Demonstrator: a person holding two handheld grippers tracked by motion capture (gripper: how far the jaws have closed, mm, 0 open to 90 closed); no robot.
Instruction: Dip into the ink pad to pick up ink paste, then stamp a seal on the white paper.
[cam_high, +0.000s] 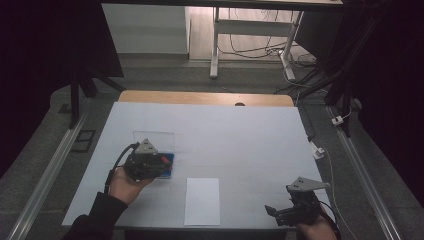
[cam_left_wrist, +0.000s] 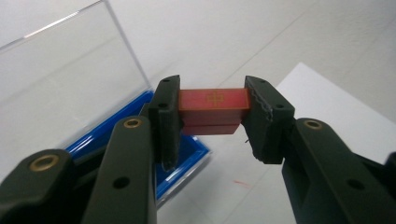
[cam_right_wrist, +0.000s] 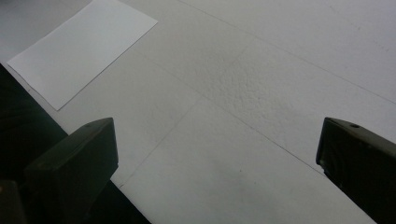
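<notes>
A small red block (cam_left_wrist: 213, 99) with a gold cross mark hangs between the two black pads of my left gripper (cam_left_wrist: 212, 116), which is shut on it. Just below and behind it lies a blue case (cam_left_wrist: 184, 161) whose clear lid (cam_left_wrist: 65, 79) stands open. From above, the left gripper (cam_high: 162, 161) sits over that blue case (cam_high: 170, 159) at the table's left. My right gripper (cam_high: 272, 212) rests near the front right edge, jaws wide apart over bare table, nothing between them.
A white sheet of paper (cam_high: 202, 201) lies at the front middle of the white table (cam_high: 235, 135), also seen as a white sheet (cam_right_wrist: 81, 49) from the right gripper. The table's front edge (cam_right_wrist: 70, 140) drops into dark just left of the right gripper.
</notes>
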